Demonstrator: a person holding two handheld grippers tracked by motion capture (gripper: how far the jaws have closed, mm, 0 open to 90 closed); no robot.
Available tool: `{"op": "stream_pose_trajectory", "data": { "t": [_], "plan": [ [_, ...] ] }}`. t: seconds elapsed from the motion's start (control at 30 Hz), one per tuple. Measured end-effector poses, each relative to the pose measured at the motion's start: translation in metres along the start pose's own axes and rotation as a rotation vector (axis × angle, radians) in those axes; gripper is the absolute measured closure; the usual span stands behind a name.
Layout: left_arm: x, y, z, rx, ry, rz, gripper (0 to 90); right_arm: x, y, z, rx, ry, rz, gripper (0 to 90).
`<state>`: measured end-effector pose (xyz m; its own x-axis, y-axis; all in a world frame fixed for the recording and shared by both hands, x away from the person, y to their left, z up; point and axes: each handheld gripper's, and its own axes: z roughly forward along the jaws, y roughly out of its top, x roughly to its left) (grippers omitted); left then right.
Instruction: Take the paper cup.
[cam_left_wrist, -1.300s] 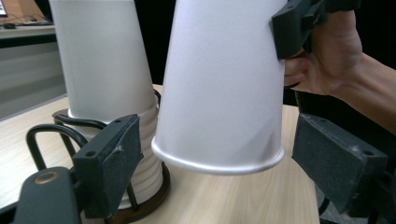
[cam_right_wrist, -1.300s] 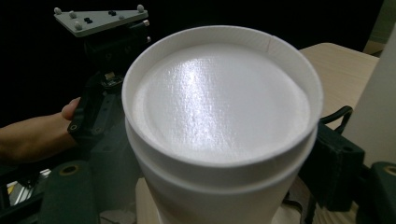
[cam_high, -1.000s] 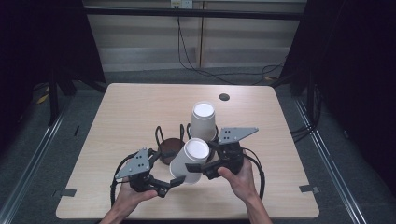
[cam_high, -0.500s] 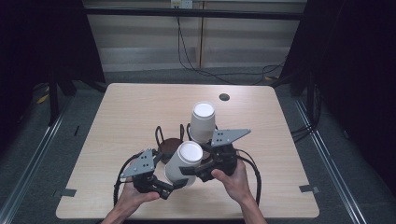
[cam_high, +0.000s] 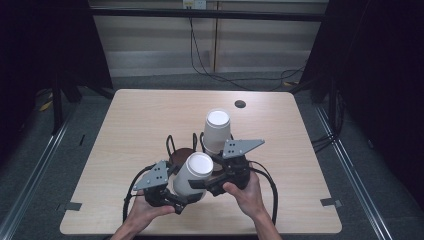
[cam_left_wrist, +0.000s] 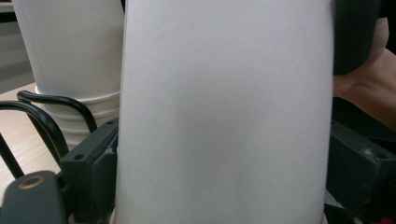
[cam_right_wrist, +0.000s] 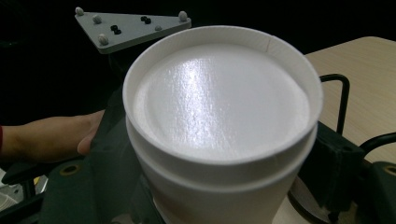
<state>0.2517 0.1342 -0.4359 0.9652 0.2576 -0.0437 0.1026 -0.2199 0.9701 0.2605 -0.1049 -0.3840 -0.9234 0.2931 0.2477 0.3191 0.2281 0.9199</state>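
Observation:
A white paper cup (cam_high: 193, 171) hangs tilted, bottom up, above the table's near middle; in the right gripper view it (cam_right_wrist: 219, 116) shows as two nested cups. My left gripper (cam_high: 186, 194) reaches in from the left. In the left gripper view its jaws have just been closing, with the cup wall (cam_left_wrist: 224, 116) between them and both pads against it. My right gripper (cam_high: 204, 183) comes from the right, its jaws pressed on both sides of the cup. A second upturned white cup (cam_high: 217, 130) stands behind in a black wire holder (cam_high: 171, 145).
The wooden table (cam_high: 125, 125) has a small dark round spot (cam_high: 240, 104) near its far edge. A brown disc (cam_high: 181, 156) lies at the holder's base. Black cables (cam_high: 267, 182) loop from the grippers over the near edge. Dark floor surrounds the table.
The held cup and both grippers have shifted a little to the left and toward the near edge. The cup behind has stayed in place.

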Motion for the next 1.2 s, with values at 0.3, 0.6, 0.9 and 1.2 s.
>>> {"op": "stream_pose_trajectory", "data": {
  "t": [0.3, 0.6, 0.9, 1.2],
  "plan": [
    [0.001, 0.001, -0.004, 0.033, -0.028, -0.009, 16.6, -0.002, -0.002, 0.002, 0.002, 0.013, 0.014, 20.2],
    [0.002, 0.004, -0.008, 0.054, -0.035, -0.020, 18.0, -0.002, -0.002, 0.003, -0.017, 0.016, 0.009, 13.4],
    [0.006, 0.003, -0.013, 0.115, -0.028, -0.034, 18.8, -0.003, -0.003, -0.009, -0.025, -0.010, 0.005, 13.4],
    [0.007, 0.004, -0.014, 0.194, -0.038, -0.024, 19.3, -0.009, -0.016, -0.015, 0.020, -0.006, 0.017, 13.4]
  ]
}}
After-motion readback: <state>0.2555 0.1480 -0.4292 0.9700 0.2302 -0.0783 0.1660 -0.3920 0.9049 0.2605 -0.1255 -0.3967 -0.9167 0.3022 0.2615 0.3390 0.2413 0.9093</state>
